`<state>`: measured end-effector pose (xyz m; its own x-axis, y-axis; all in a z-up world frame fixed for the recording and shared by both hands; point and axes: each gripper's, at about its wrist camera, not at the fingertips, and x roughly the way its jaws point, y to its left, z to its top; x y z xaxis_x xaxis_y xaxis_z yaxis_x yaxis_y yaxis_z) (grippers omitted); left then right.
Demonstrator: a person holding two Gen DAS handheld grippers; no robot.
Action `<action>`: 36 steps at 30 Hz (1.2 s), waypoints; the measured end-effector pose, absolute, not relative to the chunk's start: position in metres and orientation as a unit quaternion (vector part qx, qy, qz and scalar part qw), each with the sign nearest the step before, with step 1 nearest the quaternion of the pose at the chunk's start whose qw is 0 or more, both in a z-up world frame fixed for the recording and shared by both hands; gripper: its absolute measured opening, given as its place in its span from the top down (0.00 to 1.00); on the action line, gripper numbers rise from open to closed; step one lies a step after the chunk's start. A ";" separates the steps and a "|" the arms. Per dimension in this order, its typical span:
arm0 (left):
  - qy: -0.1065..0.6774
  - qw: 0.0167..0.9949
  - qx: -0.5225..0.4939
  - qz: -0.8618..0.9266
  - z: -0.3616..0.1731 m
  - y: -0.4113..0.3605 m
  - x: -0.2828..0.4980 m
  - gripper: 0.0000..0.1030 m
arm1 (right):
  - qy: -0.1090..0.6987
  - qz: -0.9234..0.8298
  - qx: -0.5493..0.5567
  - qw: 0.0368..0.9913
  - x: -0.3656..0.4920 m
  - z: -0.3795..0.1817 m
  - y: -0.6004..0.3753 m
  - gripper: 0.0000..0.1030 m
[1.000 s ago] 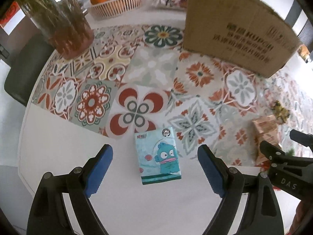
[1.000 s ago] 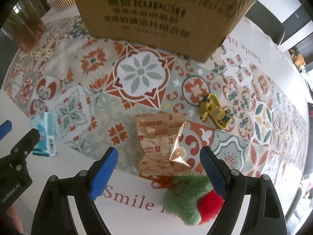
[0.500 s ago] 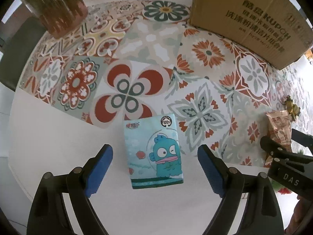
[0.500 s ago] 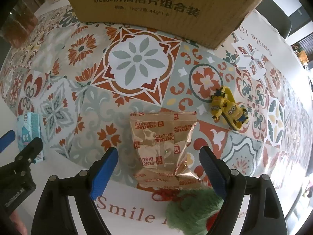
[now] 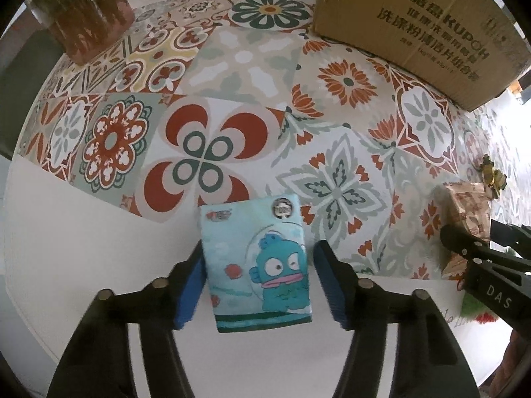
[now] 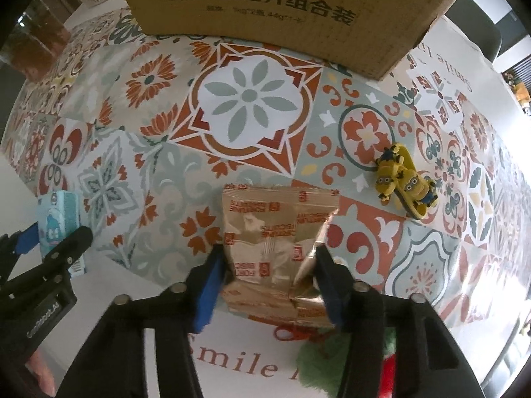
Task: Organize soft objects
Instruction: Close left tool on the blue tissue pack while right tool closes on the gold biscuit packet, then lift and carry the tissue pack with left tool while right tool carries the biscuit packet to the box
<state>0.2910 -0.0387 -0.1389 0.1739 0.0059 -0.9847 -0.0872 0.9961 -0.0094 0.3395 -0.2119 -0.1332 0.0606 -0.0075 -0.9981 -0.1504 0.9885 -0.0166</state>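
The bench [image 5: 59, 265] wears a patterned tile cloth, and a cardboard box [image 5: 421, 30] stands at its far side. Near the front edge, the left gripper [image 5: 257, 285] has its blue fingers [image 5: 190, 285] closed in on the sides of a blue tissue pack [image 5: 255, 262] lying flat. Beside it, the right gripper [image 6: 268, 285] pinches a gold biscuit packet [image 6: 275, 238] between its fingers. A green plush toy [image 6: 318, 368] lies just behind that packet; a yellow minion toy [image 6: 403, 179] sits apart.
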 end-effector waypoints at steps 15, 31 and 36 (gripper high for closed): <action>0.601 0.798 -0.007 -0.048 -0.122 -0.034 0.273 0.49 | 0.639 0.059 -0.061 0.764 0.304 -0.104 -0.184 0.52; 0.542 0.837 0.012 -0.075 -0.070 -0.035 0.271 0.49 | 0.550 0.051 -0.030 0.833 0.292 -0.048 -0.186 0.52; 0.528 0.845 0.008 -0.084 -0.054 -0.036 0.275 0.49 | 0.530 0.056 -0.008 0.846 0.291 -0.033 -0.188 0.52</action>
